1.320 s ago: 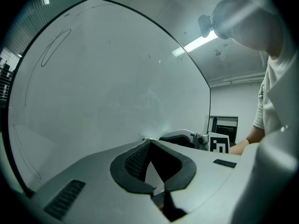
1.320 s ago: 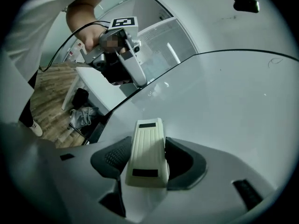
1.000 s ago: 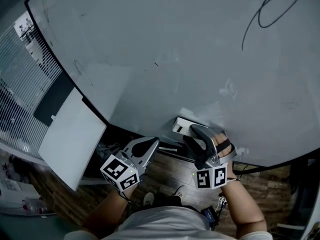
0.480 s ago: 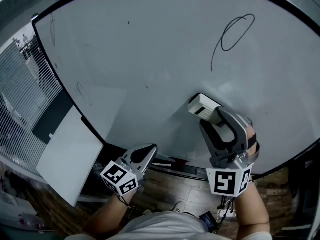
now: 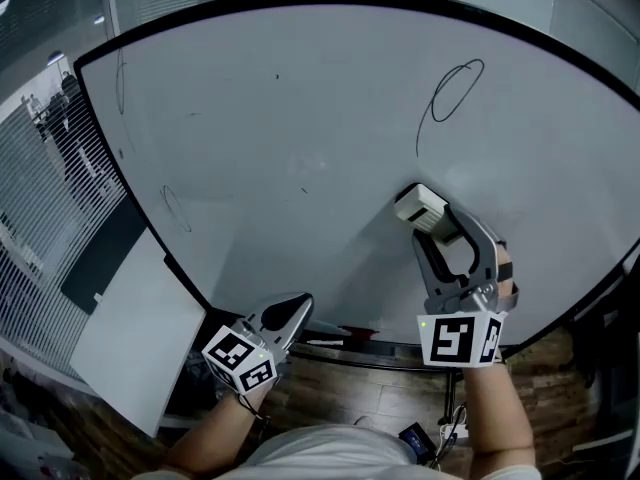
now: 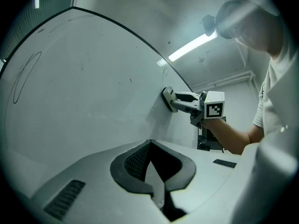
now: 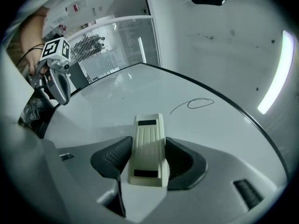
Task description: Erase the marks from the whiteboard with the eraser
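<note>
Head view: right gripper (image 5: 432, 224) clamps the eraser (image 5: 418, 206), its long axis pointing roughly toward the loop (image 5: 455, 90) higher up the board (image 5: 290, 118). The left gripper (image 5: 291, 314), jaws closed on nothing, sits farther off.

We see wood-plank flooring (image 5: 360, 373) along the bottom of the head view. At its left edge run white slatted blinds (image 5: 35, 218), with a dark panel (image 5: 100, 253) and a pale flat board (image 5: 140, 338) beside them at lower left. In the left tool's view, a long strip light (image 6: 191, 45) glows on the grey ceiling (image 6: 140, 8), upper right.
</note>
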The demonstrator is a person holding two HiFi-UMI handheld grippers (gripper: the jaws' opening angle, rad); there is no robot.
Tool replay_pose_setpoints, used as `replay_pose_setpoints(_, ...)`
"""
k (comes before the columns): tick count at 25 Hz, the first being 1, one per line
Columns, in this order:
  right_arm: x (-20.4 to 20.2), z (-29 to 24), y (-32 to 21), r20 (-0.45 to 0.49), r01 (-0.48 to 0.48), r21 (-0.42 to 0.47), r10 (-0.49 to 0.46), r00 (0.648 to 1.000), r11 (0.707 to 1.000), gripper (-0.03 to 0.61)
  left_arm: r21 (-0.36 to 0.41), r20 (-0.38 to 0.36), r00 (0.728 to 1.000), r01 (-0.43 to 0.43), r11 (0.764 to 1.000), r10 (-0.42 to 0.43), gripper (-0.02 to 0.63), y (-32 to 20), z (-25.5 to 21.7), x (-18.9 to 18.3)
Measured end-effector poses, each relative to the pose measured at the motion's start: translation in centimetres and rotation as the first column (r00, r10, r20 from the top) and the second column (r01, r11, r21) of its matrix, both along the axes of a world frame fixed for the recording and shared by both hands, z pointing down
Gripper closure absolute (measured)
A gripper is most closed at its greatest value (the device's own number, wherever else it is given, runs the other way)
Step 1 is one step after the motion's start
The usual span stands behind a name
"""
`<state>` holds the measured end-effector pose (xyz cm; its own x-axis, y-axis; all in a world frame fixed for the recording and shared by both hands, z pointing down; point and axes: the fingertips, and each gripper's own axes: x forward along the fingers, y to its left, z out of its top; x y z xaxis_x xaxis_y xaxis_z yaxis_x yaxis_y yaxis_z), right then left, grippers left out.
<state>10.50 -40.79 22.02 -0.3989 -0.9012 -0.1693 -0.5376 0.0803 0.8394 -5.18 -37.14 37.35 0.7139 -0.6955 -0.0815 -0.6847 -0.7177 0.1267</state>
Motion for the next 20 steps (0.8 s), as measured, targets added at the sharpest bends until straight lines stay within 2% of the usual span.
replay_pose_setpoints(5,-1.0,2.7,-0.4,0.002,-0.048,-0.051,0.048,0.999,0.998,0.347,-0.003,-0.004,0.999,-0.041,0.999,0.041,0.607,1.1,0.4,-1.7)
replay_pose_setpoints(11,-3.7,10.7,-1.2,-0.057,-0.097,-0.169,0.089,0.994,0.981,0.347,-0.029,0.002,0.995,-0.102,0.994,0.102,0.607,3.6,2.0,-3.8)
replay_pose_setpoints(16,-5.3,18.8,-1.6,-0.120,-0.144,-0.316,0.111,0.987,0.938,0.347,-0.062,0.006,0.989,-0.149,0.987,0.149,0.607,5.6,3.6,-5.5)
replay_pose_setpoints(18,-5.4,20.6,-1.4,-0.100,-0.147,-0.378,0.117,0.988,0.914,0.347,-0.071,0.006,0.987,-0.161,0.984,0.162,0.607,6.3,3.9,-5.9)
replay_pose_setpoints(20,-5.4,20.8,-0.5,-0.049,-0.123,-0.409,0.112,0.992,0.904,0.347,-0.073,0.006,0.985,-0.172,0.982,0.173,0.607,7.0,4.0,-6.1)
